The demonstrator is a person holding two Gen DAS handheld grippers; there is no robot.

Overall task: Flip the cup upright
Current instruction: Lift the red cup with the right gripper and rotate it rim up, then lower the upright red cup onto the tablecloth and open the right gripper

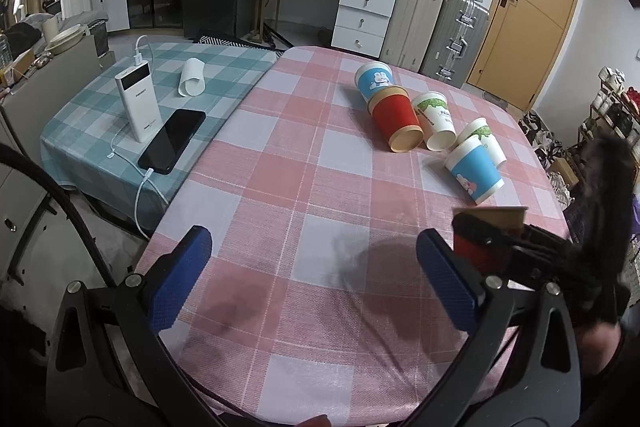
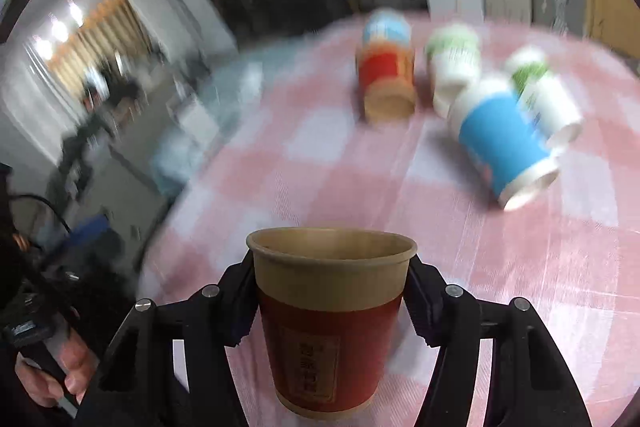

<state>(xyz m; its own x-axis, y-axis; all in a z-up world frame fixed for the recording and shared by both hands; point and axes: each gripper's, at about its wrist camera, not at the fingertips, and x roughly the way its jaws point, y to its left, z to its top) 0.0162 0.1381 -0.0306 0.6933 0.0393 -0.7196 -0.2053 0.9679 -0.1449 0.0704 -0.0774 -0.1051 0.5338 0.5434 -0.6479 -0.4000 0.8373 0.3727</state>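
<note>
A pink checked tablecloth [image 1: 304,195] covers the near table; on a teal-checked one [image 1: 224,67] at far left lie a power bank [image 1: 138,103] and a phone [image 1: 173,141]. Suitcases [image 1: 436,27] and a wooden door [image 1: 532,7] stand behind. The right gripper [image 2: 332,301] clamps an upright red cup [image 2: 329,323] above the cloth; five cups [image 1: 428,123] lie toppled beyond. The left gripper [image 1: 316,279] gapes wide, holding nothing.

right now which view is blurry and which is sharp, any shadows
Right wrist view: background and lying cups smeared by motion blur, while the held red cup and right gripper stay sharp. Left wrist view: sharp, fisheye-bent at the edges, soft shadows on the pink checked cloth under the open left gripper.
</note>
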